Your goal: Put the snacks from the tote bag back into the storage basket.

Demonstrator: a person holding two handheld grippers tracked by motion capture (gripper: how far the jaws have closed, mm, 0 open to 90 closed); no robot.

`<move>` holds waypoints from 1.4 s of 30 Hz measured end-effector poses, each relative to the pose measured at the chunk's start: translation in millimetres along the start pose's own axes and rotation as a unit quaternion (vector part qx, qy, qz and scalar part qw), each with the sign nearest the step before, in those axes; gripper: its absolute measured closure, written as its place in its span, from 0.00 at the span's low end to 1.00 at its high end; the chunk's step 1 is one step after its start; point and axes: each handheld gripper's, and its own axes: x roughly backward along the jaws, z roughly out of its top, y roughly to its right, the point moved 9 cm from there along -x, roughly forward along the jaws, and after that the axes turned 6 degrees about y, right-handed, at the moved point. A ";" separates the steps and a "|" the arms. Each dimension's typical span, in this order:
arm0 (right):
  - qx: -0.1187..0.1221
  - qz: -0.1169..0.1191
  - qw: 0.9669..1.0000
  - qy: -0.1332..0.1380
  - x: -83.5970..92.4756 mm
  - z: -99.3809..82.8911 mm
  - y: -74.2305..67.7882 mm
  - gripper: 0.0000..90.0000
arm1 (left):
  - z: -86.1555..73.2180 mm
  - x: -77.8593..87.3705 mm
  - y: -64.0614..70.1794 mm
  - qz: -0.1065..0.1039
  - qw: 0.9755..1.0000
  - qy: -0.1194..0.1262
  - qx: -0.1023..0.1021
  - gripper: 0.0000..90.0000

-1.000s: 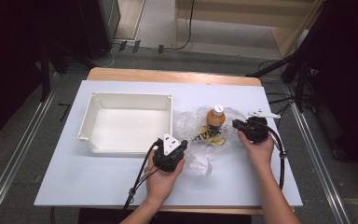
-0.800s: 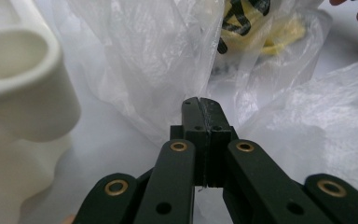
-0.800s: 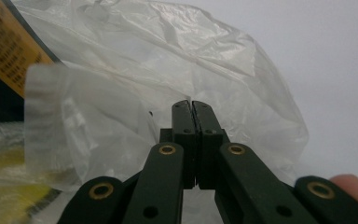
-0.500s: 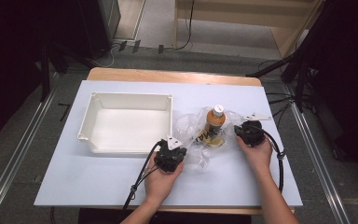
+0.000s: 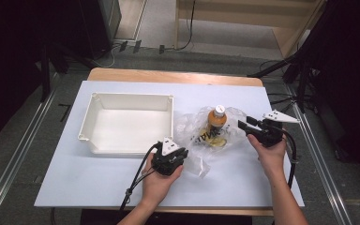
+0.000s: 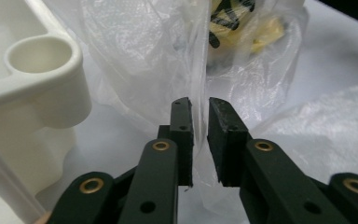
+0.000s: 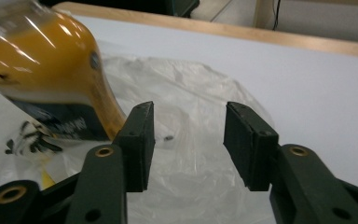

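An orange bottle [image 5: 215,124] with a white cap sits inside a clear plastic bag [image 5: 192,131] at the middle of the white table. My left gripper [image 5: 174,154] is at the bag's near left corner. In the left gripper view its jaws [image 6: 199,105] have just been opening. A narrow gap shows between them, and a fold of the bag [image 6: 140,56] hangs loose in it. My right gripper [image 5: 244,127] is just right of the bag. Its jaws [image 7: 189,109] have just been opening and stand wide apart with nothing between them. Behind them are the bag [image 7: 186,158] and the blurred bottle [image 7: 42,70].
A white plastic tray [image 5: 131,96] stands left of the bag, and its corner post [image 6: 42,56] is close beside my left gripper. Cables trail from both grippers toward the table's near edge. A wooden strip [image 5: 178,76] runs along the far edge.
My right gripper has drawn back to the right, away from the bag. The bag has slumped lower on the table around the bottle. The left hand has kept its place.
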 end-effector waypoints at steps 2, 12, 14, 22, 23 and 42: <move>0.006 0.005 1.000 0.006 4.2 8.5 -3.1 0.55 | 0.7 3.5 -1.8 0.002 1.000 0.006 0.001 0.84; 0.038 0.055 0.998 0.004 4.7 32.0 -28.5 0.48 | 2.1 30.1 -16.7 -0.009 0.999 0.034 0.001 0.75; 0.047 0.068 0.997 -0.003 2.5 33.4 -33.3 0.46 | 1.9 34.7 -18.6 -0.014 0.999 0.040 0.005 0.73; 0.076 0.116 0.990 -0.039 -7.1 34.0 -52.6 0.41 | 2.0 55.8 -28.9 -0.016 0.998 0.059 0.003 0.62; 0.077 0.118 0.989 -0.043 -8.5 33.6 -54.1 0.40 | 2.3 58.9 -30.8 -0.021 0.998 0.065 0.006 0.60; 0.091 0.137 0.983 -0.079 -27.4 29.6 -67.9 0.35 | -6.3 107.8 -72.6 -0.026 0.994 0.104 0.022 0.24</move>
